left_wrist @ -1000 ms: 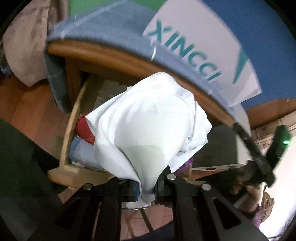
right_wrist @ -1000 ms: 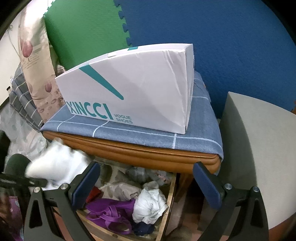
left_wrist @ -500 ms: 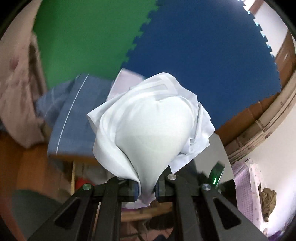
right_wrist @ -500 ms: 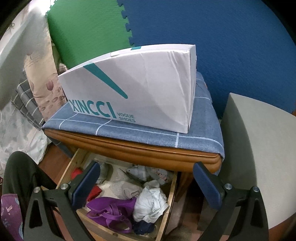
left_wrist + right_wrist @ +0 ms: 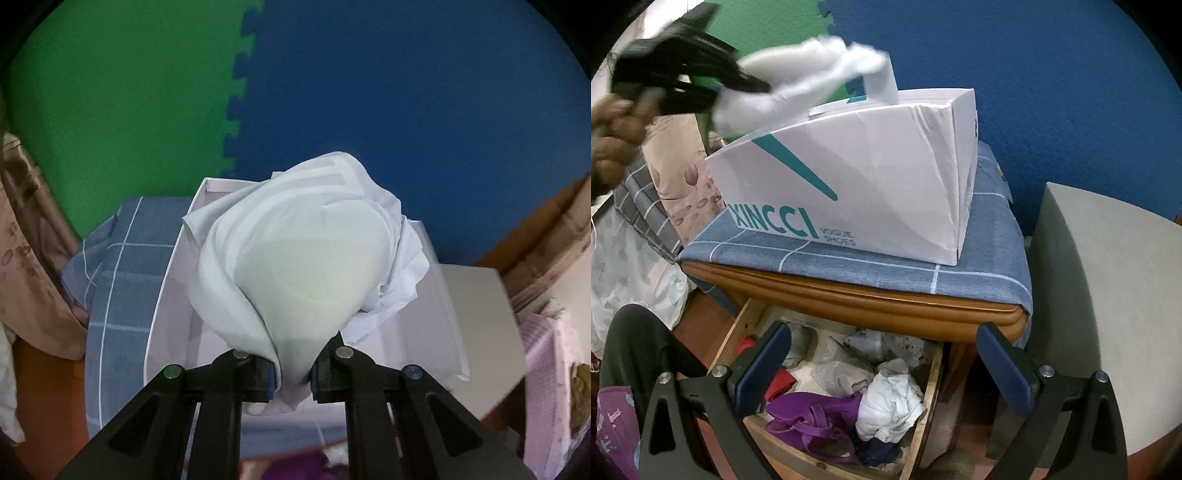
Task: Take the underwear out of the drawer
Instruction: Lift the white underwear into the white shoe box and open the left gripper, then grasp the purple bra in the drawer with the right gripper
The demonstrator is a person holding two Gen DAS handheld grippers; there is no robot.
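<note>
My left gripper point(image 5: 293, 373) is shut on white underwear point(image 5: 303, 258), which bulges out ahead of the fingers over the open white shoe box point(image 5: 173, 295). In the right wrist view the same gripper point(image 5: 738, 86) holds the white underwear point(image 5: 812, 77) above the box point(image 5: 871, 184), a hand behind it. My right gripper point(image 5: 884, 373) stands open and holds nothing, above the open wooden drawer point(image 5: 929, 402). The drawer holds purple point(image 5: 812, 413), white point(image 5: 890, 406), grey point(image 5: 842, 373) and red point(image 5: 779, 380) garments.
The box stands on a blue checked cloth point(image 5: 849, 258) covering the wooden cabinet top point(image 5: 849, 299). A grey stool point(image 5: 1108, 295) is to the right. Green point(image 5: 110, 92) and blue point(image 5: 406, 92) foam mats line the wall. Pillows point(image 5: 679, 177) lie at left.
My left gripper rose from the drawer with the white underwear and moved up over the shoe box. The right gripper stayed where it was.
</note>
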